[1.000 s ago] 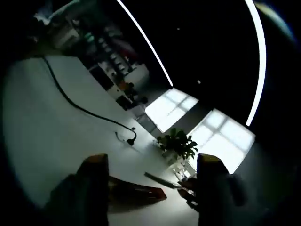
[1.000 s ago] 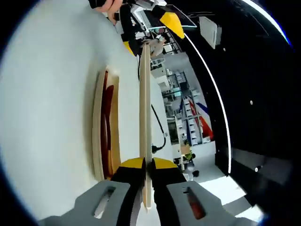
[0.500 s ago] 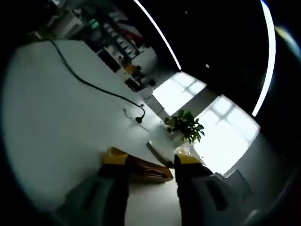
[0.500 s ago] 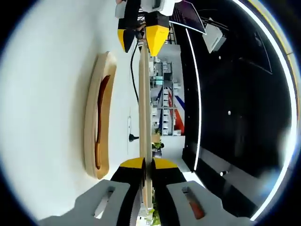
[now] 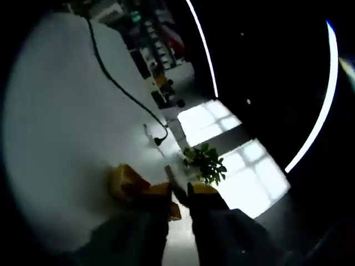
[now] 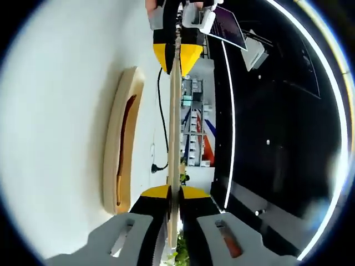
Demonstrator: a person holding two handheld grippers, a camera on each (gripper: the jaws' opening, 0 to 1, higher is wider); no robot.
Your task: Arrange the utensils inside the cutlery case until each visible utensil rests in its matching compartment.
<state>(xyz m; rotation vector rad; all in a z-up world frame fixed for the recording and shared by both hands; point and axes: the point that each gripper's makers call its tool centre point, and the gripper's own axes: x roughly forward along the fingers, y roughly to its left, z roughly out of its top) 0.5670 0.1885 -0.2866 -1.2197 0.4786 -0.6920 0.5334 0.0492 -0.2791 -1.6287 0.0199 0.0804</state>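
Both grippers are gripping one thin, flat pale wooden lid (image 6: 175,138) edge-on, held above the white table (image 6: 55,111). In the right gripper view, the right gripper (image 6: 175,195) is pinching the near end at six o'clock, while the left gripper (image 6: 177,54) is closing on the far end at twelve, so the lid's long axis is running between them. The oval, pale wooden cutlery case (image 6: 122,147) is lying parallel, just toward nine o'clock, holding a dark reddish utensil (image 6: 123,138). In the left gripper view, the left gripper (image 5: 177,191) is clamping the lid's edge.

A pale wooden case (image 6: 117,149) with a dark red lining lies on a white table (image 6: 61,111); yellow-tipped grey grippers (image 6: 173,195) hold a light wooden lid (image 6: 175,138).
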